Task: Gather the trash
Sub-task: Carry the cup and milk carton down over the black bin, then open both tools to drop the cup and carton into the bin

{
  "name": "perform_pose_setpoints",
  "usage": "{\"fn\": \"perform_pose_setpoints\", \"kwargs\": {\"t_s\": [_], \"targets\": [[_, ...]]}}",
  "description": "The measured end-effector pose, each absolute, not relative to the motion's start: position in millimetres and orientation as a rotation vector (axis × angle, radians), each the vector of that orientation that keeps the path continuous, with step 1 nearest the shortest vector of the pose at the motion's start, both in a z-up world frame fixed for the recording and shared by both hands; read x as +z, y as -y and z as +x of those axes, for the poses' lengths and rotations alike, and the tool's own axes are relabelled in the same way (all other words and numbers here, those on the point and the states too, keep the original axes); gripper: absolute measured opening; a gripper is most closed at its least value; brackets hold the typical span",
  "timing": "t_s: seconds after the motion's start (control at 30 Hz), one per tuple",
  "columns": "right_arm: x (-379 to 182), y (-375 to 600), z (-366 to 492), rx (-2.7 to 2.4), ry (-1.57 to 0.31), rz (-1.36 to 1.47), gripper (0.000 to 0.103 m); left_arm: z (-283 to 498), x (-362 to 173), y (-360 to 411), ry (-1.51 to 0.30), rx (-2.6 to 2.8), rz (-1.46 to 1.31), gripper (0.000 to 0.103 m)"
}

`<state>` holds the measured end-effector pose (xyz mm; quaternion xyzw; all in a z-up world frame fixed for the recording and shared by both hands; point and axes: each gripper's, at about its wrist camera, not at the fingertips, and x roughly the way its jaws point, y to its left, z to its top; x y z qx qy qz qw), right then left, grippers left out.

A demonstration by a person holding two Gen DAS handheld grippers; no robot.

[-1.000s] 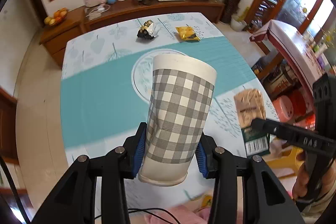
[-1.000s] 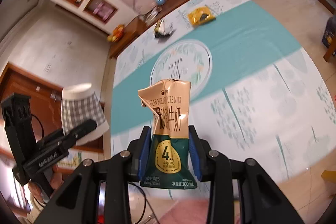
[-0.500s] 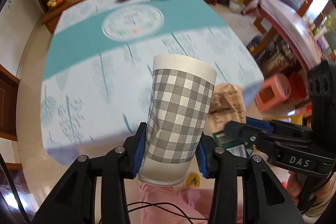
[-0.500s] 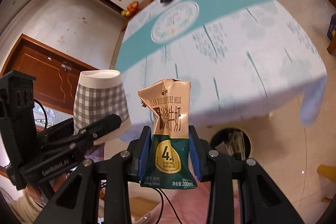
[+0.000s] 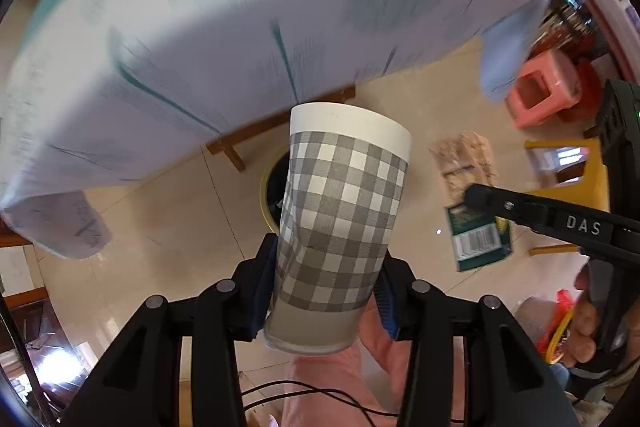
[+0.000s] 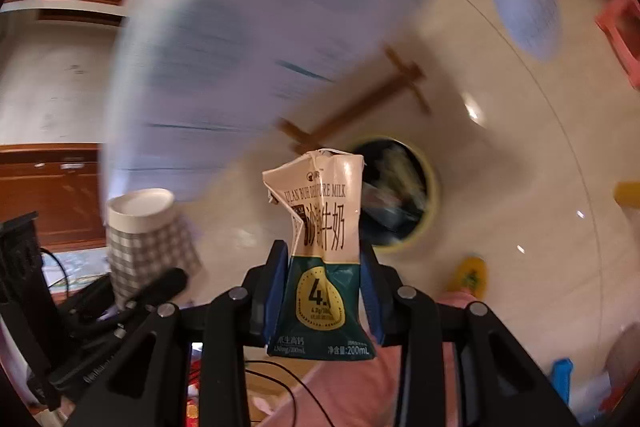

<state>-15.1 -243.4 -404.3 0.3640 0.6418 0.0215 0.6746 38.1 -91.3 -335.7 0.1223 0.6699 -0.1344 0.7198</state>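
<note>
A round bin (image 6: 404, 203) with a yellow rim is seen on the tiled floor (image 5: 168, 223) below the edge of the counter (image 5: 240, 27), its dark inside filled with blurred scraps that cannot be told apart. In the left wrist view only a sliver of the bin (image 5: 270, 195) is shown, behind the cup (image 5: 340, 227).

The cup, a paper one printed in grey and white checks with a plain white rim, is pinched low on its wall by the blue pads (image 5: 386, 301) of the left hand-held gripper (image 5: 326, 297); a dent is visible on its left side. The jaws have just been opening slightly, with the cup between them and the pads on its wall.

A crumpled milk carton (image 6: 322, 259), tan above and dark green below with a yellow badge and "200mL" printed at the foot, is clamped at its green part by the right hand-held gripper (image 6: 324, 297). Its torn top is held in front of the bin's opening in the right wrist view. Carton and cup are held in the air beside each other, off the counter and above the floor. The counter's cloth is rendered as a pale blur. A pink stool (image 5: 544, 87) is seen on the floor at the right.
</note>
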Motion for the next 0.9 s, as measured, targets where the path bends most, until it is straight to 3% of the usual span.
{"fn": "perform_pose_setpoints", "kwargs": {"t_s": [0.2, 0.4, 0.5, 0.57, 0.63, 0.83, 0.9], "targets": [[-503.0, 230.8, -4.9, -0.011, -1.562, 0.754, 0.035, 51.1, -444.5, 89.4, -1.512, -0.262, 0.291, 0.045], [-572.7, 216.5, 13.6, -0.048, -1.589, 0.747, 0.036, 62.8, -516.9, 86.4, -1.499, -0.271, 0.317, 0.057], [-589.1, 210.3, 20.3, -0.045, -1.583, 0.759, 0.036, 69.7, -536.3, 80.3, -1.506, -0.285, 0.314, 0.062], [-596.9, 204.3, 23.4, -0.039, -1.584, 0.746, 0.037, 72.0, -543.9, 75.3, -1.517, -0.283, 0.316, 0.074], [-602.1, 197.9, 28.4, -0.031, -1.582, 0.734, 0.038, 74.3, -549.3, 70.0, -1.517, -0.276, 0.326, 0.093], [-601.4, 183.2, 40.8, -0.009, -1.539, 0.721, 0.039, 79.3, -547.8, 57.7, -1.496, -0.248, 0.375, 0.096], [-599.9, 178.9, 43.6, 0.003, -1.524, 0.733, 0.054, 79.7, -540.7, 54.6, -1.478, -0.239, 0.378, 0.096]]}}
